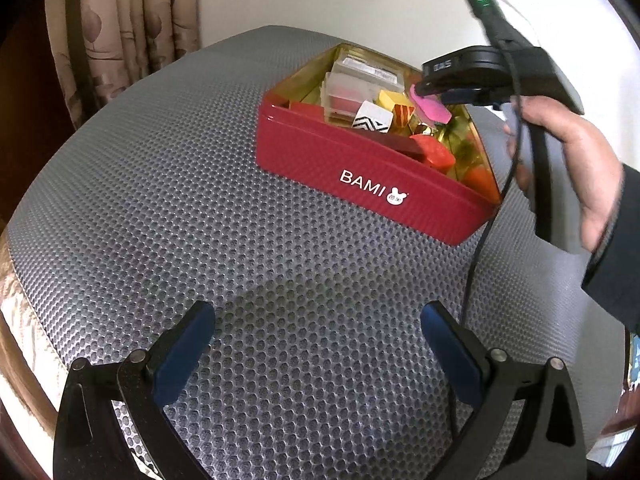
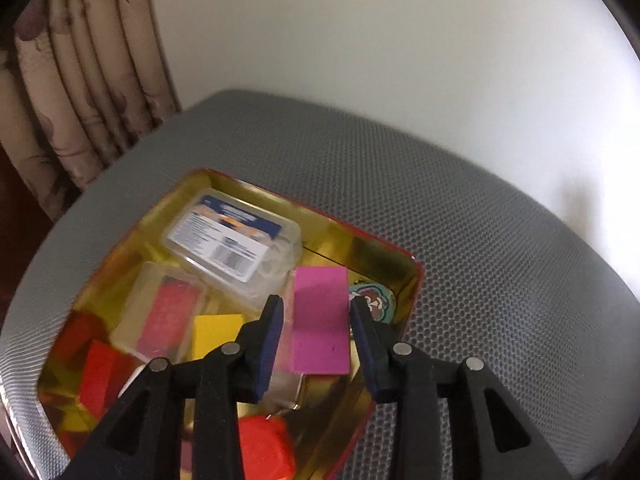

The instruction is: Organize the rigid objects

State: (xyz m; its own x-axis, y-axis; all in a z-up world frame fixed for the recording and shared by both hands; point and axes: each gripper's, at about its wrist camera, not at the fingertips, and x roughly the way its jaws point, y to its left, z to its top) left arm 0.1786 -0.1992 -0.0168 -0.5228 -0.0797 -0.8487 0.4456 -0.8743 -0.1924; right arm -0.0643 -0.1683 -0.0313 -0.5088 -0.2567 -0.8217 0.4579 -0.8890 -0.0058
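Right tool (image 2: 316,320) hangs over the right end of the red tin (image 1: 360,176), its blue pads flanking a pink block (image 2: 320,320); a sliver of gap shows on each side, so the pads look just off the block, which sits between them over the tin's gold interior. Below it, inside the tin, lie an orange block (image 2: 266,448), a red block (image 2: 96,376) and a yellow block (image 2: 216,334); farther in are two clear plastic cases (image 2: 236,240), the far one labelled. Left tool (image 1: 316,344) is spread wide and empty, hovering over the grey mesh pad (image 1: 160,200) on the near side of the tin. Beyond the tin stand a white wall and a curtain (image 1: 120,32).
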